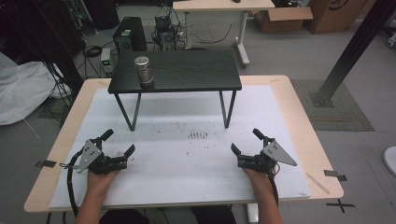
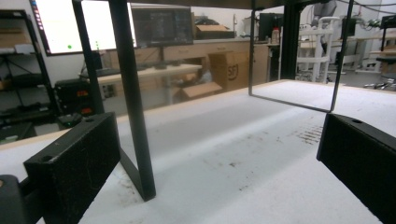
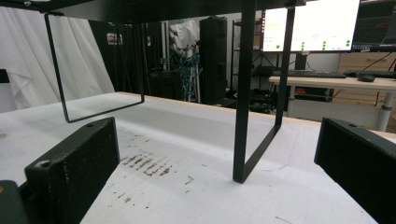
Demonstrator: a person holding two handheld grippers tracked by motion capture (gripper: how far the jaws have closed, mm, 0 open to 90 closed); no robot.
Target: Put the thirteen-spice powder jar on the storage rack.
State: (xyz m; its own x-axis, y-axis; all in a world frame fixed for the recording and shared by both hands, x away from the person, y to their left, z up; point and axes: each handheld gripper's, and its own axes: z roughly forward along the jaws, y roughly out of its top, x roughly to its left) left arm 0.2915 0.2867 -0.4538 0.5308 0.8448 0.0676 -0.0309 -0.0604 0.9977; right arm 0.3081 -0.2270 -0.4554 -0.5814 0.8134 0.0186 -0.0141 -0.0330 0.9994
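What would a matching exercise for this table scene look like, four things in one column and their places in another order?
Things:
1. metal cylinder
2. black shelf
3. left gripper
4. right gripper

Places:
A. on the white mat, near right, jaws open
B. standing on the white mat, at the far side
C. on the shelf top, towards its left end
D. on the white mat, near left, jaws open

Pairs: 1-C, 2-B, 3-D, 4-A
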